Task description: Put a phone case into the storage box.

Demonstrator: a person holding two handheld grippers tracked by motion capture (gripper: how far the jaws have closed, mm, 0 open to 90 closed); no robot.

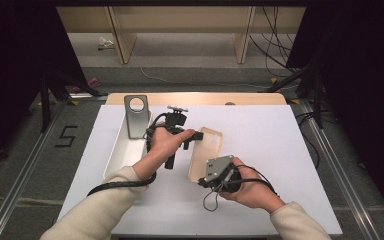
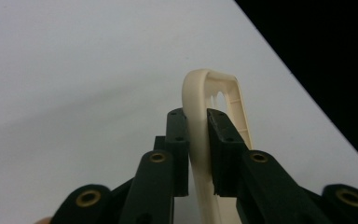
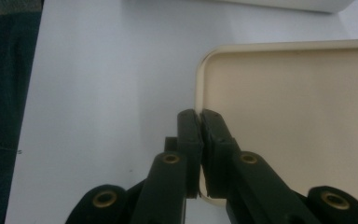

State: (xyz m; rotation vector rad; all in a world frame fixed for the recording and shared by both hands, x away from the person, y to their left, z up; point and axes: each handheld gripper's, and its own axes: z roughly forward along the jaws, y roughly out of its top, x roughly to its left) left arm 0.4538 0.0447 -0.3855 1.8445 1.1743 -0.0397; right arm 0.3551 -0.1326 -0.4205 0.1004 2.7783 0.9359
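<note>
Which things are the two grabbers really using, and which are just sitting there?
In use:
- cream phone case, pinched on its edges by both grippers
- left gripper, shut on the case
- right gripper, shut on the case

Just sitting:
- white tray
- grey metal stand with a round hole, at the tray

Cream phone case (image 1: 206,152), black claws, white table cover (image 1: 260,145), white tray (image 1: 122,150), grey metal stand (image 1: 136,116)

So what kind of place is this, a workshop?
Probably a lab recording bench rather than a workshop: a white table ringed by dark curtains, loose cables on the floor, and a person working a cream phone case with hand-held grippers.
</note>
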